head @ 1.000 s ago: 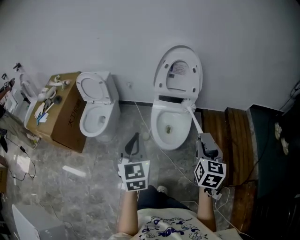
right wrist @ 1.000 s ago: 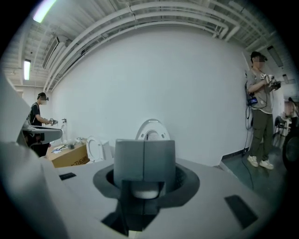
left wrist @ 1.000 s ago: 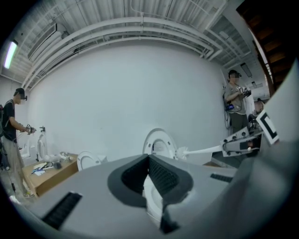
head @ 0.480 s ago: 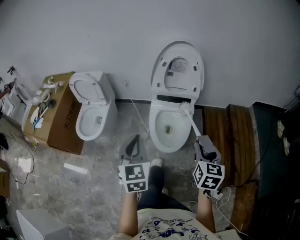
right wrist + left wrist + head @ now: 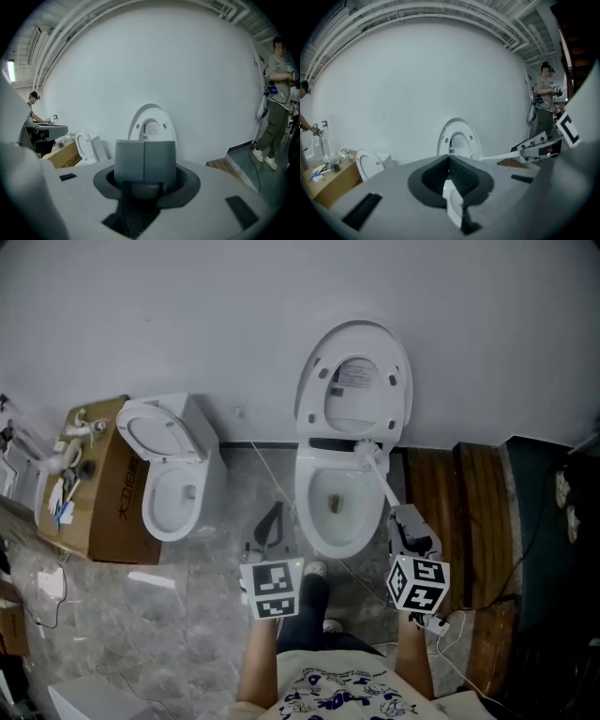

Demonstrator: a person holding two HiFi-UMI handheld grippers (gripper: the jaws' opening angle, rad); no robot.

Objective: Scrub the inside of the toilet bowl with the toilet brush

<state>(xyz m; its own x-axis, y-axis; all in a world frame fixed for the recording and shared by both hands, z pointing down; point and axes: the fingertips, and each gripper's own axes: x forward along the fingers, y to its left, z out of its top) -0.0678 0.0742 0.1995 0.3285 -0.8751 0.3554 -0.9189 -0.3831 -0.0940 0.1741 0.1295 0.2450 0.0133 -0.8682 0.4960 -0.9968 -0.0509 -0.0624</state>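
1. Toilet brush, the white plastic one with a long thin handle (image 5: 382, 482): its near end is in my right gripper (image 5: 403, 514). That gripper's two grey pads press flat together with no gap (the handle is out of sight in the right gripper view, but the head view and the left gripper view both show it running out of this gripper).
2. My left gripper (image 5: 273, 514) hangs just left of the bowl. Its black ribbed pads meet at the tips with nothing between them. It is the farther one from the brush and has no part in this step.
3. The handle's long axis runs away from me and a little leftwards, from the right gripper across the right rim of the white ceramic toilet bowl (image 5: 310, 486).
4. The bristle head (image 5: 366, 454) sits at the far right of the bowl, up by the back rim under the hinge and not down in the basin (I cannot tell whether it touches). The surface to scrub therefore lies ahead, left of and below my right gripper. I judge the head must be dipped down into the bowl next.
5. My right forearm comes up from below, with the gripper pointed at the bowl.
6. Beyond stands the raised white oval lid (image 5: 354, 381), against the pale wall.
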